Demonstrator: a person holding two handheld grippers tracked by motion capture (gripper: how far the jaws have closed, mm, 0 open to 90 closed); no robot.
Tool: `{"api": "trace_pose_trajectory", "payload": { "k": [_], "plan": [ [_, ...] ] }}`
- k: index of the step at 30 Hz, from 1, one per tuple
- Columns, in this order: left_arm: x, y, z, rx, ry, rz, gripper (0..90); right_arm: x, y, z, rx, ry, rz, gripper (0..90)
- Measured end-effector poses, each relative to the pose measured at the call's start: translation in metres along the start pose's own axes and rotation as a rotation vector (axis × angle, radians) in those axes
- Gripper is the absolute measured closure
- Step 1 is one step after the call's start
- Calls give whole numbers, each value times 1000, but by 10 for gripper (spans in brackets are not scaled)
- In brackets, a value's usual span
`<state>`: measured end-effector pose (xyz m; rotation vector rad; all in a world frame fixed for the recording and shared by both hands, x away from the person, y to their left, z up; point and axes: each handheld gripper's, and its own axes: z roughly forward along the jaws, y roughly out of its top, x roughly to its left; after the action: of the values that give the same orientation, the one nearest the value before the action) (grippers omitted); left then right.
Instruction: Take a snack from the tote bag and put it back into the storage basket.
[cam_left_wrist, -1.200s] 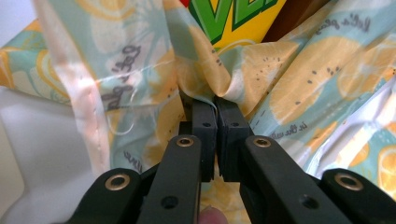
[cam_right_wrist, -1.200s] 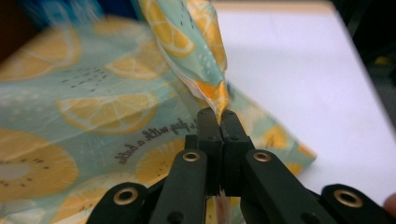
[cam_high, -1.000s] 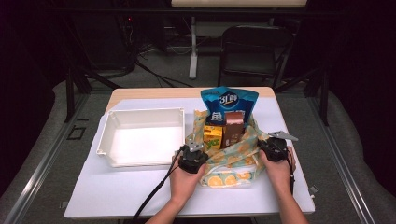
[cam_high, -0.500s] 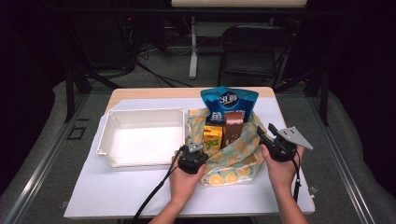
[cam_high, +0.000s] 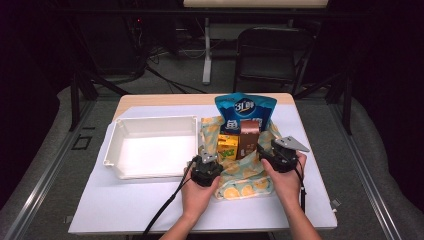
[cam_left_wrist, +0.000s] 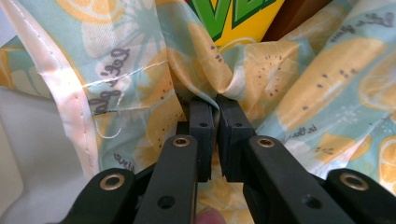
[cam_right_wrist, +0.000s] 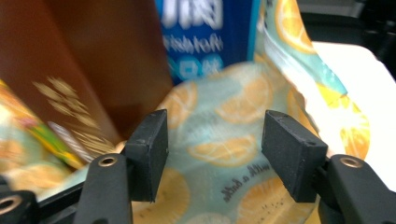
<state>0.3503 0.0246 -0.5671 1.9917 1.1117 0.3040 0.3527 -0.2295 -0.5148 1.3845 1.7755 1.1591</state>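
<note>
A lemon-print cloth bag (cam_high: 248, 179) lies open on the table. In it stand a yellow carton (cam_high: 227, 147), a brown carton (cam_high: 248, 138) and a blue snack bag (cam_high: 245, 111). My left gripper (cam_high: 206, 161) is at the bag's left edge. In the left gripper view, that left gripper (cam_left_wrist: 216, 106) is shut on a pinch of the bag's fabric (cam_left_wrist: 299, 79), just below the yellow carton (cam_left_wrist: 238, 16). My right gripper (cam_high: 266, 153) hovers at the bag's right side. In the right gripper view, this right gripper (cam_right_wrist: 215, 140) has just been opening and stands open, gripping nothing. The bag's fabric (cam_right_wrist: 224, 107) lies behind the jaws, with the brown carton (cam_right_wrist: 93, 60) to the left.
A white tray (cam_high: 112, 145) sits to the left of the bag on the white sheet (cam_high: 125, 210) that covers the table. A black folding chair (cam_high: 272, 55) stands beyond the far edge. A cable (cam_high: 165, 210) trails from the left gripper toward the near edge.
The right gripper has let go of the bag's right edge, lifted off it, and its jaws have spread. The left gripper has kept its hold and place.
</note>
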Motion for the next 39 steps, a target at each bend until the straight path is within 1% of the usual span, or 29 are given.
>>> {"api": "trace_pose_trajectory", "payload": {
  "k": [1,3,5,6,7,8,10,12,14,17,18,20,21,22,24,26,27,29,31,32,33,34,35,36,37,38,39],
  "plan": [
    [0,0,0,0,0,1,855,0,-2,2,3,-15,-5,420],
    [0,0,0,1,0,2,854,2,-3,2,-2,-62,-38,550],
    [0,0,0,1,0,4,854,0,-3,0,2,-59,-33,702],
    [0,0,0,1,-1,4,853,0,-3,-1,2,-58,-35,764],
    [0,0,0,1,-2,5,852,-1,-3,-2,3,-48,-45,834],
    [-1,0,-1,3,0,8,851,0,-3,-2,6,-47,-58,892],
    [-1,0,-1,2,0,9,849,3,-2,-3,15,-67,-86,900],
    [-1,0,-1,0,-1,12,847,3,-2,-4,18,-65,-91,900],
    [-1,0,-1,-2,-3,12,847,-1,-2,-6,17,-59,-67,900],
    [-1,0,-1,-5,-10,20,842,-9,-3,-10,12,-71,-35,900],
    [-1,0,-1,-6,-14,22,840,-12,-4,-11,23,-74,-32,900],
    [-2,-1,-1,-10,-18,28,840,-15,-7,-13,25,-81,-22,900],
    [-2,-1,-1,-10,-20,27,840,-15,-7,-13,35,-94,-16,900],
    [-1,0,-1,-9,-22,26,840,-16,-8,-12,56,-102,-24,900],
    [-1,0,-1,-7,-25,24,840,-18,-12,-10,82,-121,-7,900],
    [-1,0,-1,-4,-26,23,841,-21,-19,-5,133,-131,3,900],
    [-1,0,-1,-4,-27,22,842,-22,-22,0,165,-120,15,900],
    [-1,0,-1,-4,-29,17,843,-26,-29,8,198,-112,54,900],
    [0,0,-1,-1,-31,17,843,-31,-37,18,267,-104,62,900],
    [0,0,0,1,-34,14,842,-33,-39,20,294,-105,48,900],
    [1,0,0,3,-37,9,842,-34,-38,21,294,-98,50,900],
    [1,0,0,4,-41,-3,842,-32,-39,23,275,-85,80,900],
    [1,0,1,5,-43,-4,843,-36,-36,20,317,-80,42,900],
    [1,0,1,3,-44,-9,843,-37,-39,22,276,-53,81,900],
    [1,0,1,3,-43,-8,844,-39,-40,20,259,-33,102,890],
    [1,0,1,6,-41,-6,844,-41,-39,16,238,-21,109,852],
    [1,0,1,6,-40,-5,846,-42,-37,11,217,-16,104,814]
  ]
}}
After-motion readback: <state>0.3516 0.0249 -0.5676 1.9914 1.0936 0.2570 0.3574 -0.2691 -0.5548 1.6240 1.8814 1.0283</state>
